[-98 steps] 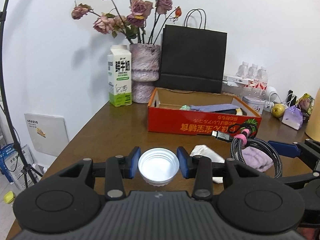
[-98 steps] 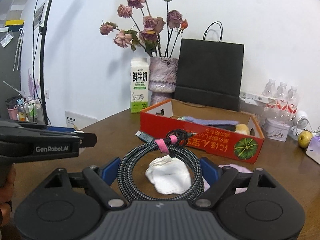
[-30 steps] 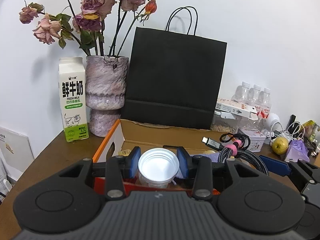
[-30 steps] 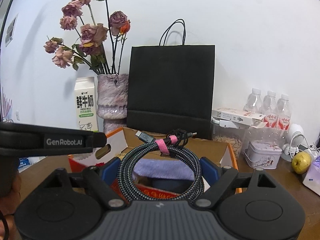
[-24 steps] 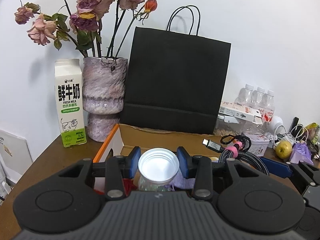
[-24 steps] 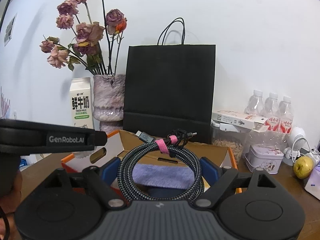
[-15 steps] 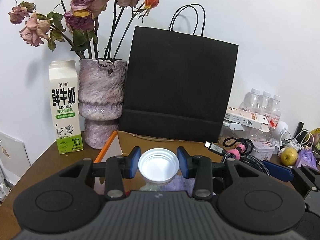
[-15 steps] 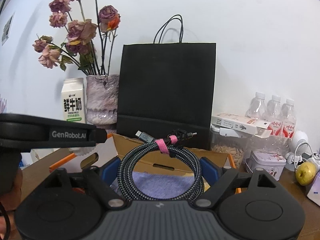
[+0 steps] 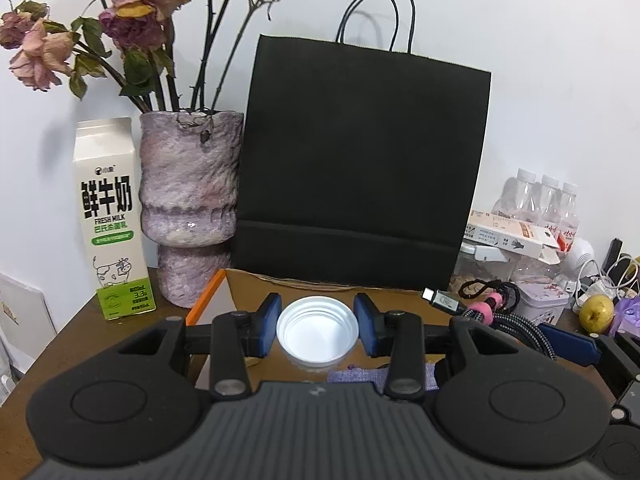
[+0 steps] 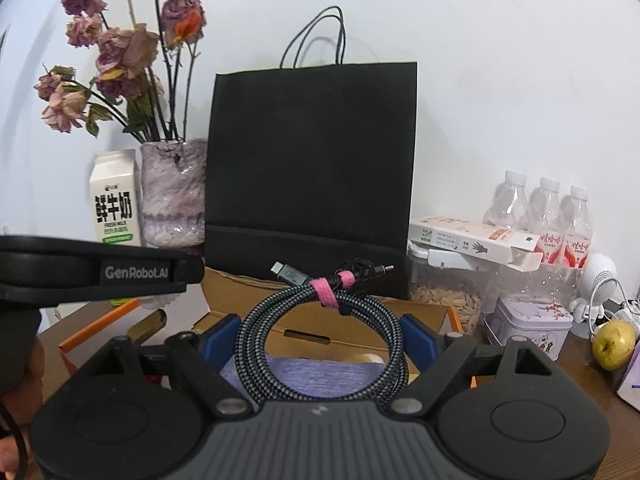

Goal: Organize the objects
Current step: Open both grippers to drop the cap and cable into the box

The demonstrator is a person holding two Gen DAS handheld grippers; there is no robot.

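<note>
Left gripper (image 9: 318, 329): matte black ribbed body, two round side discs, silver pivot screws, blue finger pads (image 9: 268, 322). Right gripper (image 10: 319, 335): identical build; white "GenRobot.AI" lettering marks the black bar at its left.

Cap (image 9: 318, 330): white plastic, smooth, ridged inside, clamped between blue matt pads (image 9: 269, 319) of the left gripper (image 9: 318, 322). Cable (image 10: 320, 320): braided black-and-white sheath, metal plug, pink cloth strap, held across the right gripper (image 10: 320, 340). Gripper bodies: black matt plastic, ribbed. Bag (image 9: 360, 168): black matt paper. Box (image 10: 360, 320): brown cardboard, with purple knit cloth (image 10: 304, 376) seen inside. Vase (image 9: 188, 200): rough, mottled, slightly glossy. Table (image 9: 80, 344): brown wood.
</note>
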